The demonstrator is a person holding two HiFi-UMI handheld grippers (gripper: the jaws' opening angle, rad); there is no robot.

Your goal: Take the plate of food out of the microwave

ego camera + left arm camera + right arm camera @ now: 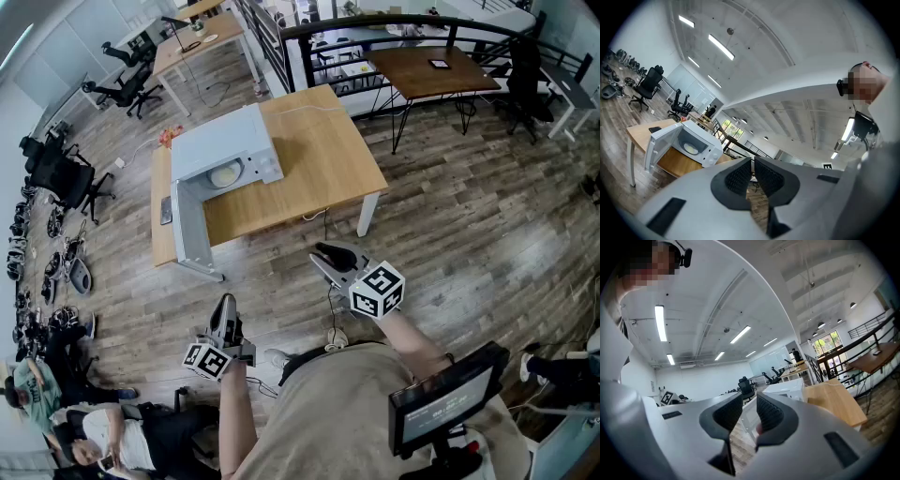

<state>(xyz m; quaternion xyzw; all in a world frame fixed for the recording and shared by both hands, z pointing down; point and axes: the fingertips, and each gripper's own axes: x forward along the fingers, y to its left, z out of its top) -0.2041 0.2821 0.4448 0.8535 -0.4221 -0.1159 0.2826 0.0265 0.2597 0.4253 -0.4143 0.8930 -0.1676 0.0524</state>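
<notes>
Two empty hand-held grippers, near; one open microwave (225, 148), far.
The left hand-held gripper (225, 305) is clenched on nothing; the right hand-held gripper (324, 253) is slightly parted and touches nothing. One plate of food (225, 174) sits inside the microwave at the worktop's (323, 169) left end.

The plate (225, 174) in the microwave (221, 141), at the upper left of the head view, is shown too small for its food to be told. In the right gripper view the microwave is partly hidden behind the right gripper (749, 413). A seated person (122, 433) at lower left is cut off by the bottom edge.
</notes>
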